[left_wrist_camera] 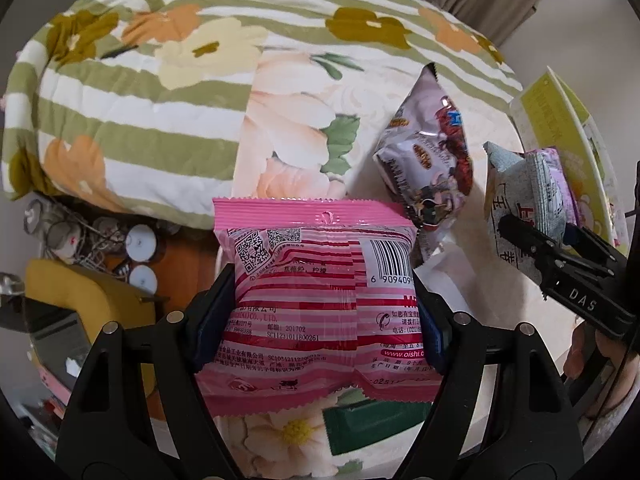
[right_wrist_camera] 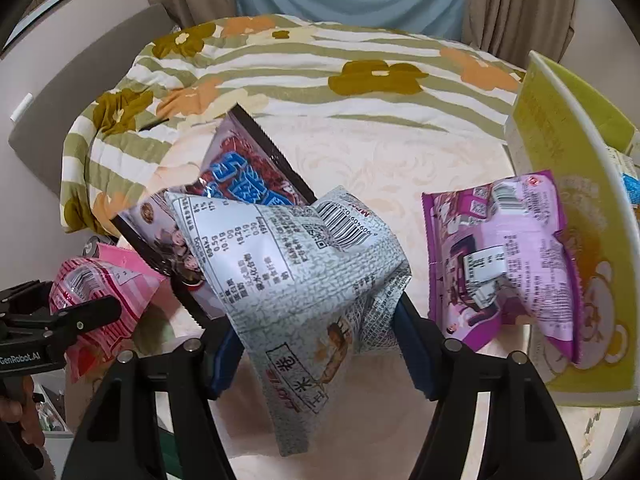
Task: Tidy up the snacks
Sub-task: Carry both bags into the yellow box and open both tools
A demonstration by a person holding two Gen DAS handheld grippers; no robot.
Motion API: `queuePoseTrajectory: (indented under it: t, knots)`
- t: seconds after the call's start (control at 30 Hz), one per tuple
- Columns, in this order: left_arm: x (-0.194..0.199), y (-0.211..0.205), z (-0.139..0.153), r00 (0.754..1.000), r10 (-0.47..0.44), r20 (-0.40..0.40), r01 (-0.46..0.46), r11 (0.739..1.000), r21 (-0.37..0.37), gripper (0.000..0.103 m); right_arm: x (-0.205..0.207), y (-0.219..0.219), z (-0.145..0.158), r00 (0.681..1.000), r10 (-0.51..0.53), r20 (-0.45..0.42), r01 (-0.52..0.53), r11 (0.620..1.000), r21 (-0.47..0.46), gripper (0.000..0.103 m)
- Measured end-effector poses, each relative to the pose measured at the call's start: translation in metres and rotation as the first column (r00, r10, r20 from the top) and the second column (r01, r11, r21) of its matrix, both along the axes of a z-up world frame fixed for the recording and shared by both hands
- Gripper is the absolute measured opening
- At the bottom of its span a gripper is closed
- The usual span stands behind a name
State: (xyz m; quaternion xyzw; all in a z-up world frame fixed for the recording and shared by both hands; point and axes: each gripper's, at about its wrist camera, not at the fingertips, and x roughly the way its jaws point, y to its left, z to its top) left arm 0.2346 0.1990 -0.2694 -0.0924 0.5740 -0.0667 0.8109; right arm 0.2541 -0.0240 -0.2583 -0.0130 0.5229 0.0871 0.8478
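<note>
A pink striped snack packet (left_wrist_camera: 320,300) hangs between the pads of my left gripper (left_wrist_camera: 320,320), which is shut on its sides. My right gripper (right_wrist_camera: 316,344) is shut on a grey-white snack packet (right_wrist_camera: 304,280), crumpled where the pads press it. A dark packet with blue lettering (right_wrist_camera: 248,176) lies on the bed behind it, and a purple packet (right_wrist_camera: 504,260) leans against a yellow-green box (right_wrist_camera: 580,200) at the right. In the left wrist view the right gripper (left_wrist_camera: 520,236) holds the grey packet (left_wrist_camera: 520,200) at the right, beside the dark packet (left_wrist_camera: 428,160).
A green-striped flowered quilt (left_wrist_camera: 140,120) is bunched across the back of the pale floral bed sheet (right_wrist_camera: 380,152). Left of the bed stands clutter: cables, round white discs (left_wrist_camera: 140,240) and a yellow object (left_wrist_camera: 88,300). A dark green item (left_wrist_camera: 372,424) lies below the pink packet. Curtains (right_wrist_camera: 520,0) hang behind.
</note>
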Motion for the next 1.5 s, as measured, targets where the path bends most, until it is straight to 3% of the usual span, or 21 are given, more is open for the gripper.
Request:
queuePoseTrajectory:
  t: [0.37, 0.7, 1.07, 1.23, 1.5]
  knots:
    - [-0.035, 0.022, 0.06, 0.991, 0.051, 0.121, -0.051, 0.999, -0.004, 0.075, -0.026, -0.01, 0.058, 0.995, -0.043, 0.095, 0.038, 0.998, 0.054, 0.064]
    - [-0.03, -0.009, 0.14, 0.951, -0.052, 0.306, 0.063, 0.998, -0.027, 0.075, -0.065, -0.042, 0.12, 0.972, -0.14, 0.19, 0.123, 0.987, 0.101, 0.064]
    - [0.003, -0.127, 0.195, 0.896, -0.179, 0.407, 0.212, 0.977, -0.036, 0.075, -0.072, -0.132, 0.175, 0.929, -0.239, 0.284, 0.213, 0.97, 0.12, 0.064]
    - [0.026, -0.195, 0.198, 0.897, -0.182, 0.402, 0.229, 0.971, -0.071, 0.075, -0.059, -0.189, 0.181, 0.925, -0.252, 0.283, 0.228, 0.967, 0.114, 0.064]
    - [0.072, -0.314, 0.18, 0.903, -0.231, 0.363, 0.269, 0.962, -0.056, 0.076, -0.034, -0.275, 0.17, 0.93, -0.26, 0.258, 0.232, 0.963, 0.134, 0.064]
